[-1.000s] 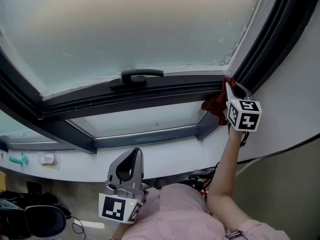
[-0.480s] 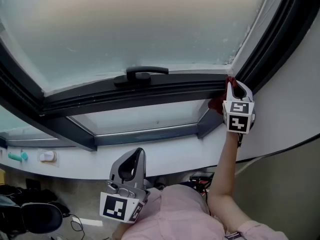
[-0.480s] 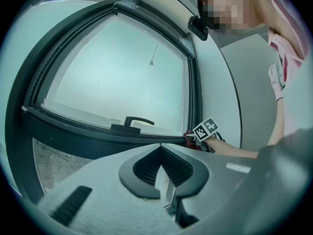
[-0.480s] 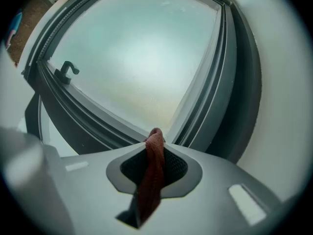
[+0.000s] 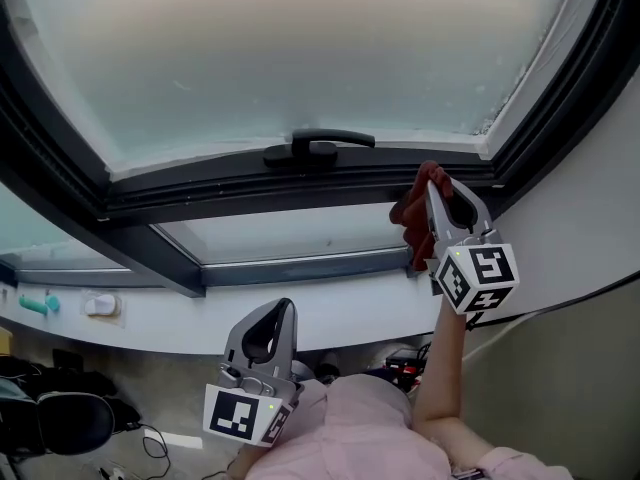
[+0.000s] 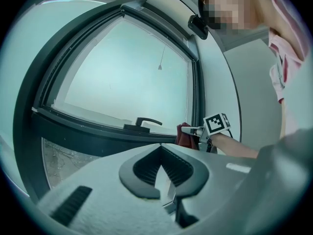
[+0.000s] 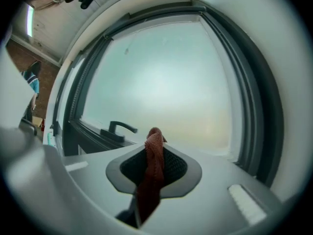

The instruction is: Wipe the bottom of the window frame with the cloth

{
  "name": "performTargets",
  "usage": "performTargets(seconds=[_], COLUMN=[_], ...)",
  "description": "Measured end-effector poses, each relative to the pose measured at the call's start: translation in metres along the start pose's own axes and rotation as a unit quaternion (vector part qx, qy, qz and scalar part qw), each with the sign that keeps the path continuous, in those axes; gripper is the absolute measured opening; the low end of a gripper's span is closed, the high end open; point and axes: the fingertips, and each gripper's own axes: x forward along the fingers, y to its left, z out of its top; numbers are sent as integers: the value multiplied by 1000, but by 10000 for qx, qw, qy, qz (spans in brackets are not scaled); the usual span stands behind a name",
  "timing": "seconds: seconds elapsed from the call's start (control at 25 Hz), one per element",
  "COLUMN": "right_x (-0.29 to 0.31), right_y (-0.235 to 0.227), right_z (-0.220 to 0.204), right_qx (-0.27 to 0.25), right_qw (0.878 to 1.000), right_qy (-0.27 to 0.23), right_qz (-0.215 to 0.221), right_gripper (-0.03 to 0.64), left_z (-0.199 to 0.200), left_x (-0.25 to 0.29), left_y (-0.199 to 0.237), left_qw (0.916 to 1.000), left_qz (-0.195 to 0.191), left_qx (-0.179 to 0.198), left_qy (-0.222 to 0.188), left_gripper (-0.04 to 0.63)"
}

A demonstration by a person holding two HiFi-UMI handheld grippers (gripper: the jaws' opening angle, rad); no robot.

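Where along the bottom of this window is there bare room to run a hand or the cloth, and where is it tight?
Bare: the bottom frame from its left corner up to the handle, and most of the white sill below. Tight: the short stretch between the handle and the right corner, where the right gripper holds the cloth.

The head view looks forward and down at the window frame [image 5: 250, 183], with the left tool [image 5: 282, 308] near and the right tool [image 5: 438, 186] farther out. The left tool view faces the window from low and well back; the right tool view sits close to the glass. All 3 share the window handle [image 5: 318, 148] and the red cloth [image 5: 410, 213].
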Motion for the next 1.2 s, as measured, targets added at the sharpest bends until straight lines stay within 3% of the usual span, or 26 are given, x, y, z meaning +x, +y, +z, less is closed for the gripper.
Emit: performTargets(seconds=[0.24,0.64,0.84,1.2], right_x=[29,68,79,79], right_y=[91,167,180,181], right_z=[8,-22,-25,-26], right_qx=[-338,-719,-1059,-851], right_qw=[9973,9913,9889,9932], right_qy=[195,687,827,686], right_qz=[617,864,632,398], right_gripper=[55,55,55,55], left_z=[10,4,8,15], left_x=[-31,-68,-79,-76], left_y=[34,80,94,98], left_qw=[9998,9990,9991,9998], left_qz=[191,368,398,142], left_qx=[-51,-186,-157,-114], left_qy=[55,143,79,-18], left_gripper=[0,0,0,0])
